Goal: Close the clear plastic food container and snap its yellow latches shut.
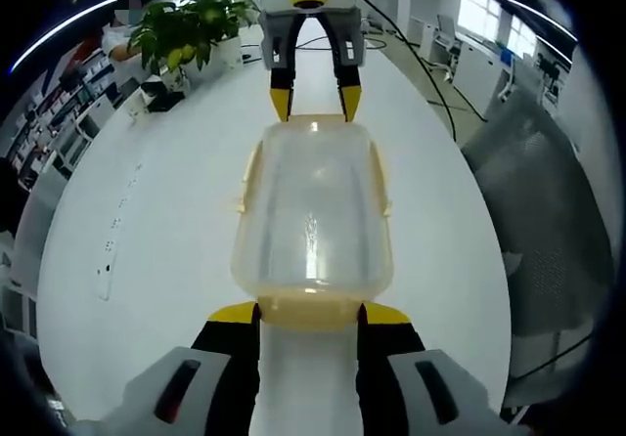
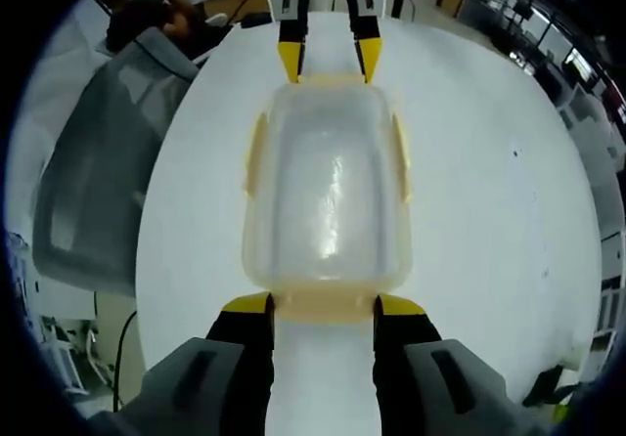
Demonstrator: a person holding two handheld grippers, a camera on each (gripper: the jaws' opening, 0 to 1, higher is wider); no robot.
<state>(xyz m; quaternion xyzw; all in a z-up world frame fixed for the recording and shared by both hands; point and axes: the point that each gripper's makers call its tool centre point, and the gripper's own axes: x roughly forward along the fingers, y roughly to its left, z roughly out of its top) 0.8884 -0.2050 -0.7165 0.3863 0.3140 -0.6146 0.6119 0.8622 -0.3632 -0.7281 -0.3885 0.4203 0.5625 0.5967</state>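
Container: a clear plastic food container [image 1: 313,211] is lying on the white table [image 1: 166,221], lid on top, long axis running from one gripper to the other. Body is looking frosted and see-through, rounded at the corners, catching a bright glare along the middle of the lid.
Latches: yellow latches [image 2: 256,152] are showing as pale yellow strips along both long sides and at both short ends. Whether each is snapped down, cannot tell.
Left gripper: the left gripper [image 1: 309,312] is sitting at one short end, jaws spread apart, yellow tips just beside the end latch on either side, gripping nothing.
Right gripper: the right gripper [image 2: 324,305] is sitting at the opposite short end, jaws likewise spread, tips flanking that end latch, nothing clamped between them.
Cross-check: in the left gripper view the right gripper is appearing at the far end of the container, tips touching or nearly touching the rim; the right gripper view is giving the mirror case.
Surroundings: a potted plant [image 1: 191,25] is standing far left on the table; a grey mesh chair [image 2: 93,177] is standing beside the table edge; cables [image 1: 421,60] are trailing across the far right of the table.
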